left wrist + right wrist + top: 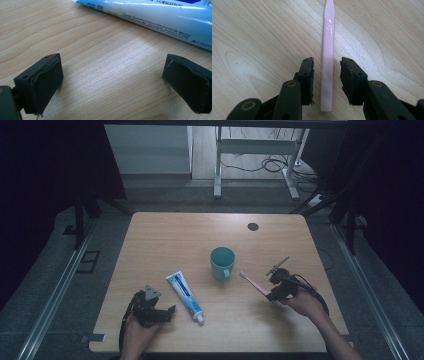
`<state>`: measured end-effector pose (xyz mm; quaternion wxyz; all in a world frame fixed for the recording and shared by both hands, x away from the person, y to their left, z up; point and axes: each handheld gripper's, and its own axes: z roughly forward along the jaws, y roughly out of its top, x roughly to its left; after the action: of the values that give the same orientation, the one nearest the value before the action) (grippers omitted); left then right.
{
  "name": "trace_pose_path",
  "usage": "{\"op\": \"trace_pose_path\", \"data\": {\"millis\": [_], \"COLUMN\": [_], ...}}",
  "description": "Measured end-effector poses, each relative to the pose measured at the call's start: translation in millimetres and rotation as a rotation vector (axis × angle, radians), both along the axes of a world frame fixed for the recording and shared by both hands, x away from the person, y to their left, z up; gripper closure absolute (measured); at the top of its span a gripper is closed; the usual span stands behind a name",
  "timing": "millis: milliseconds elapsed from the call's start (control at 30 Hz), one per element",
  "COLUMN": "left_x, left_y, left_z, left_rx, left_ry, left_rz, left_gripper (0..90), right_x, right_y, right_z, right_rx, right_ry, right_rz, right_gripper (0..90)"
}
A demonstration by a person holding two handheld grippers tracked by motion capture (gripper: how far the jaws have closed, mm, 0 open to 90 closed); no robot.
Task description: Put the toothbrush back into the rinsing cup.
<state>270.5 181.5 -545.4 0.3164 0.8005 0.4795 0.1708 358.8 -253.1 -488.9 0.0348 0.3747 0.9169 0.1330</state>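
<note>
So the right claw [326, 75] had its jaws a little apart, with the pink toothbrush [328, 55] handle lying flat on the table [257, 40] right between them. The pads weren't pressing on it; there was a thin gap of wood showing on both sides of the handle. The handle's end sat down near the claw's body and the rest ran straight away from it. In the high view that claw [278, 287] sat at the right side of the table [165, 230], held by the person's right hand [305, 302], and the toothbrush [252, 282] pointed up and left with its bristle head near the teal cup [222, 262], just beside it but not touching.

The left claw [111, 82] was wide open, nothing between the jaws but bare wood. The toothpaste [155, 17] tube lay just past its tips, running across the top of that view, clear of both pads. From above, this claw [150, 310] was at the near left of the table in the left hand [137, 332], grey three-cornered plate on top, and the toothpaste [185, 295] lay just to its right, at a slant, cap end toward the person.

The cup stood upright around the middle of the table, between the toothpaste and the toothbrush, handle facing the near side. A small dark round spot [253, 226] sat near the far edge.
</note>
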Motion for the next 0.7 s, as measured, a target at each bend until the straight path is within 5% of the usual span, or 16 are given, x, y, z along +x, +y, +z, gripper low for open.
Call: {"op": "trace_pose_path", "data": {"millis": [300,700], "left_x": [0.0,0.0], "left_y": [0.0,0.0], "left_z": [0.0,0.0], "left_rx": [0.000,0.000], "left_ry": [0.000,0.000], "left_rz": [0.000,0.000], "left_gripper": [3.2,3.2], "right_x": [18.6,31.9], "right_y": [14.4,28.2], "right_z": [-4.9,-8.7], "right_rx": [-0.083,-0.145], "right_ry": [0.083,0.125], "right_rz": [0.009,0.007], "right_gripper": [63.1,65.0]}}
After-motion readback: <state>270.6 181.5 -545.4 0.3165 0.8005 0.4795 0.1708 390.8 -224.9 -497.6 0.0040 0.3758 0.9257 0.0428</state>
